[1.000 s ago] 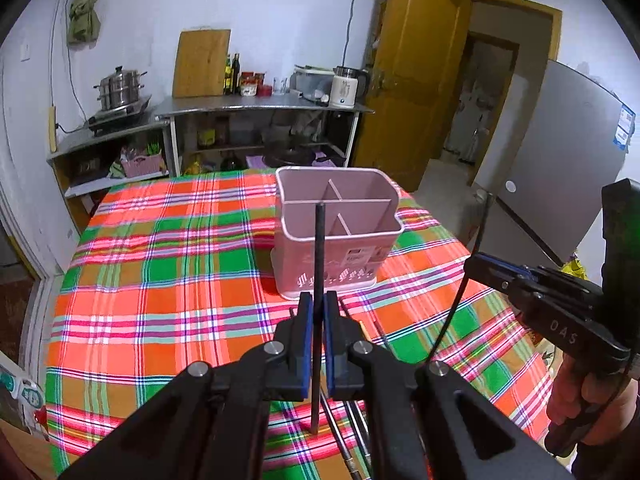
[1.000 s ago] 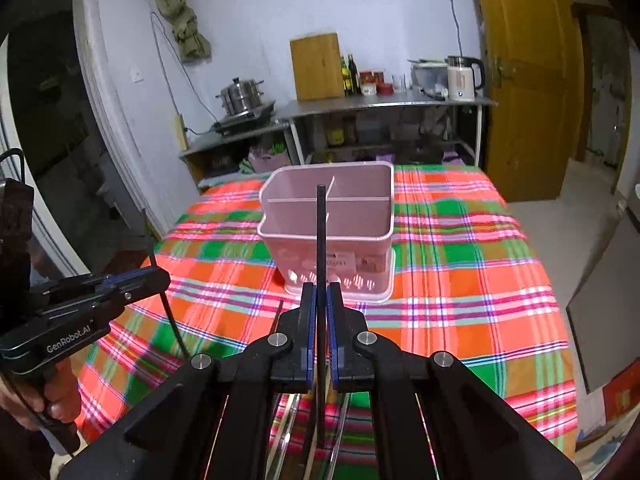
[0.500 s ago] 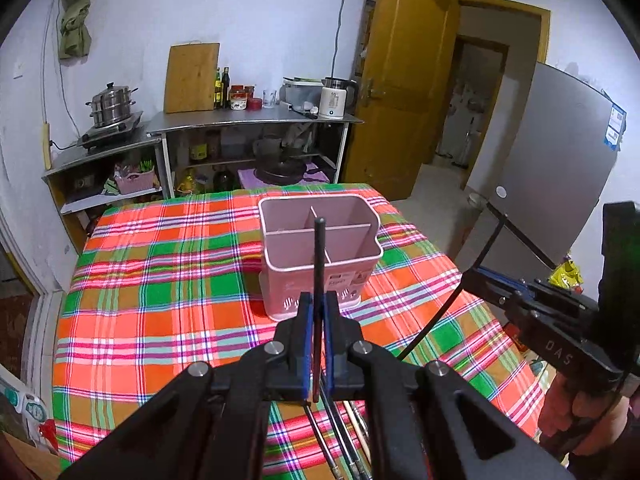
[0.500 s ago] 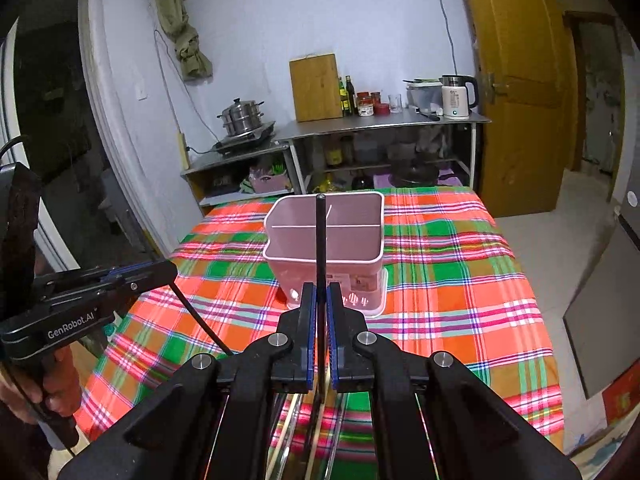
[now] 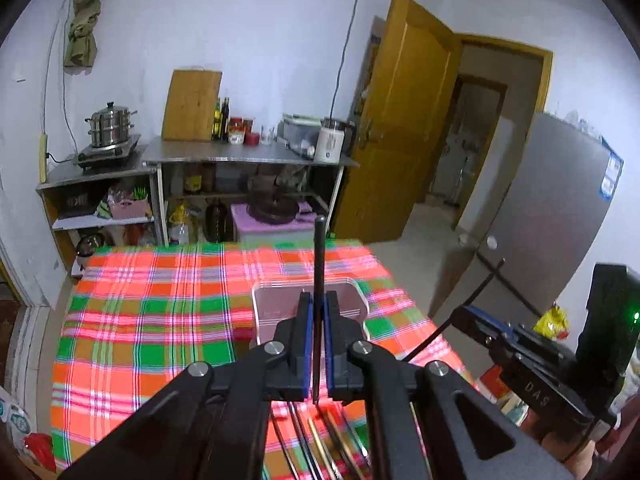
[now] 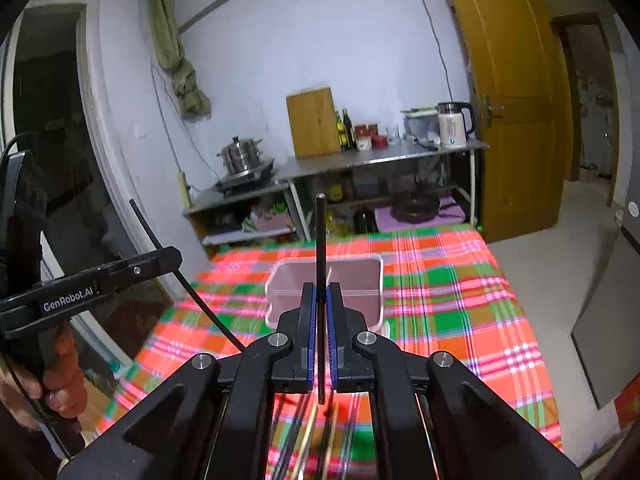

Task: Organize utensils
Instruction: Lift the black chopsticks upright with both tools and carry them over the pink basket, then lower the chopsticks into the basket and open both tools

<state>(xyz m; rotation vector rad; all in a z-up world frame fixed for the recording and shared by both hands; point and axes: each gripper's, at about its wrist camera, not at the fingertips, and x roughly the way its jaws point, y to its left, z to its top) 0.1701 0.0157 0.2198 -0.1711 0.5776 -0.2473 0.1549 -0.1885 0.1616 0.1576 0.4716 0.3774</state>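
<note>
Both grippers have risen since a second ago, so the pink utensil caddy (image 5: 310, 312) now sits lower and smaller in each wrist view, half hidden behind the jaws. The left gripper (image 5: 315, 340) is clenched on a black chopstick (image 5: 319, 264) that stands upright between its blue pads, its tip reaching toward 12 o'clock. The right gripper (image 6: 320, 340) pinches its own black chopstick (image 6: 320, 240) the same way.

The caddy stands on the plaid tablecloth (image 5: 152, 320) straight ahead of both grippers, at 12 o'clock. More chopsticks (image 5: 320, 440), blurred, lie on the cloth below the jaws at 6 o'clock.

The step in hand seems to be carrying the pair over the caddy. To do it well, each stick should probably be brought above one compartment, kept vertical, lowered until its foot is past the rim, and only then let go, so it does not tip out.

Each hand holds its gripper level and pointing forward, the two side by side; from the left view the right one shows at 4 o'clock.
</note>
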